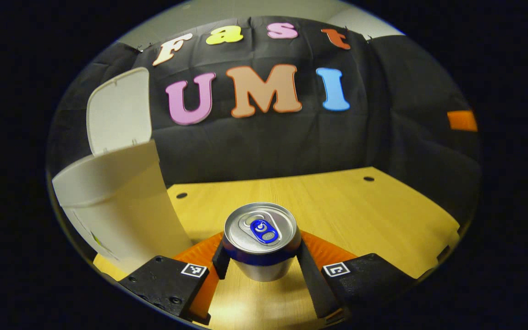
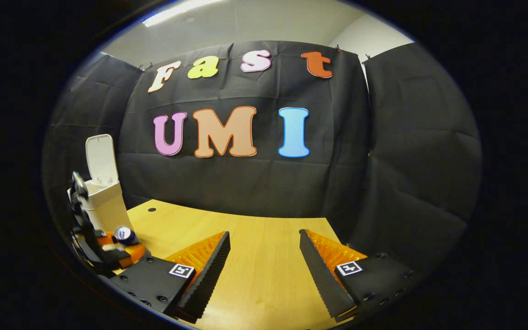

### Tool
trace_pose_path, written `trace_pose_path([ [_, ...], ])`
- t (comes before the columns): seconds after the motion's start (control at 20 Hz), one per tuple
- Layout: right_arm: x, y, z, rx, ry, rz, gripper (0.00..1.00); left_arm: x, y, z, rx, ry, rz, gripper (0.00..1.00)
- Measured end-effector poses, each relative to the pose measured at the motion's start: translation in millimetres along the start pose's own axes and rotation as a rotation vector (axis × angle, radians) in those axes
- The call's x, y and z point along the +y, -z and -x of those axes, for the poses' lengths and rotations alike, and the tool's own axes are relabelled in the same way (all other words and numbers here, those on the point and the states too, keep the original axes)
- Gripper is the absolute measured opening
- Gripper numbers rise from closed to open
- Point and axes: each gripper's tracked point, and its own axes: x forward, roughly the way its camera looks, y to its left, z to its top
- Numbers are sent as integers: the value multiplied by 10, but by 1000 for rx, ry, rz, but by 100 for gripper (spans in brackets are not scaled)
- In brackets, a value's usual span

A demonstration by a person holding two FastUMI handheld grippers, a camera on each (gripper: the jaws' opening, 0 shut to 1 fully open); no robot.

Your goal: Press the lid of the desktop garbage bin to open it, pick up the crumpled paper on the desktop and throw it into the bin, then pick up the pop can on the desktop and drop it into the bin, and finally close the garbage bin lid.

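Wooden desktop [image 2: 264, 256]; pop can [image 1: 262, 240] between left hand-held gripper [image 1: 262, 261] fingers.

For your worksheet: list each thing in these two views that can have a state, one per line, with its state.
Garbage bin: upright on the desk.
Bin lid: open, standing up.
Pop can: upright, tab unopened, gripped.
Left tool: shut on the pop can.
Right tool: open, holding nothing.

pop can [image 1: 262, 240]: shiny metal | bin [image 1: 117, 211]: matt plastic | desktop [image 1: 337, 206]: smooth wood
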Motion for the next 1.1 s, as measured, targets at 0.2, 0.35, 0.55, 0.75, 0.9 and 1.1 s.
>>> trace_pose_path([
  [0.2, 173, 13, -54, -6, -37, -4, 96, 363, -948, 71, -168, -55, 3, 76],
  [0.35, 249, -20, -75, -16, -56, -8, 96, 747, -1375, 143, -240, -127, -1, 76],
  [0.55, 280, -33, -85, -25, -66, -13, 96, 1390, -1607, 215, -302, -255, -51, 75],
  [0.75, 337, 7, -104, -8, -79, -21, 96, 1935, -1545, 295, -283, -352, -59, 75],
  [0.9, 390, 29, -129, -2, -85, -16, 96, 2295, -1389, 325, -247, -417, -61, 76],
  [1.1, 491, 23, -152, -4, -94, 2, 96, 2502, -1366, 394, -228, -437, -27, 83],
])
